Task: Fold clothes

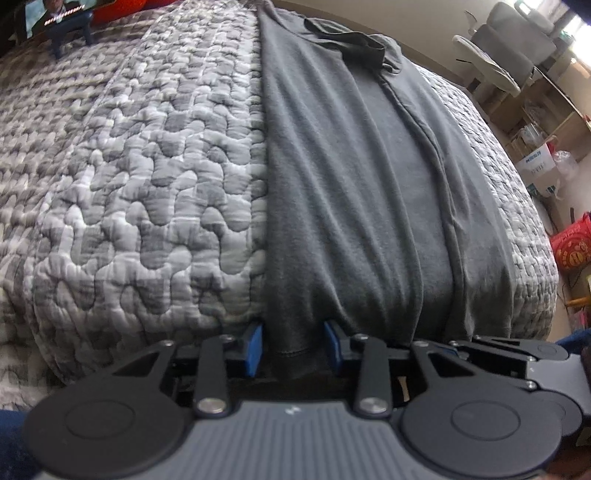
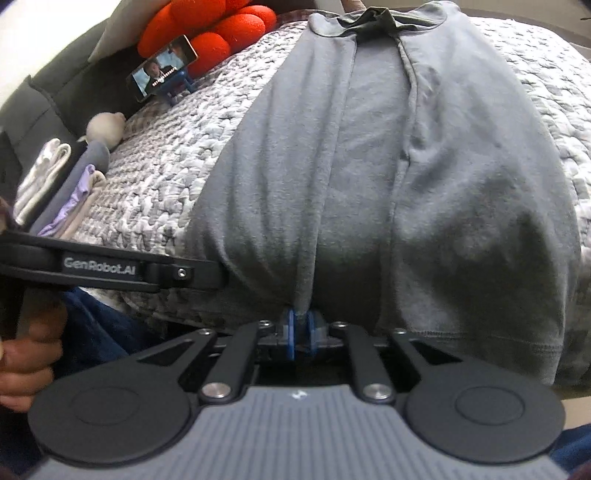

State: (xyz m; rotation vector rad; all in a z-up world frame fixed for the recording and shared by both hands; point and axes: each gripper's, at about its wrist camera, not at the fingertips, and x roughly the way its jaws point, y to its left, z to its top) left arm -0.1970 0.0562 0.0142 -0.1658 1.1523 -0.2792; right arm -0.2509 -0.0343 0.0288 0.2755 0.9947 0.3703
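A grey shirt (image 1: 351, 166) lies lengthwise on the quilted bedspread (image 1: 147, 166), side panels folded inward and collar at the far end. My left gripper (image 1: 293, 345) is at its near hem, blue pads apart, with the left folded edge of the hem hanging between them. In the right wrist view the same shirt (image 2: 369, 166) fills the middle. My right gripper (image 2: 300, 328) has its blue pads pressed together on a pinch of the near hem. The left tool's black side arm (image 2: 110, 269) reaches in from the left, ending at the shirt's left edge.
A phone on a blue stand (image 2: 162, 70) and an orange plush (image 2: 214, 26) sit at the bed's far left. Folded clothes (image 2: 62, 184) are stacked at the left edge. A hand (image 2: 26, 350) holds the left tool. A chair (image 1: 517, 48), shelves and a red bag (image 1: 572, 247) stand past the bed on the right.
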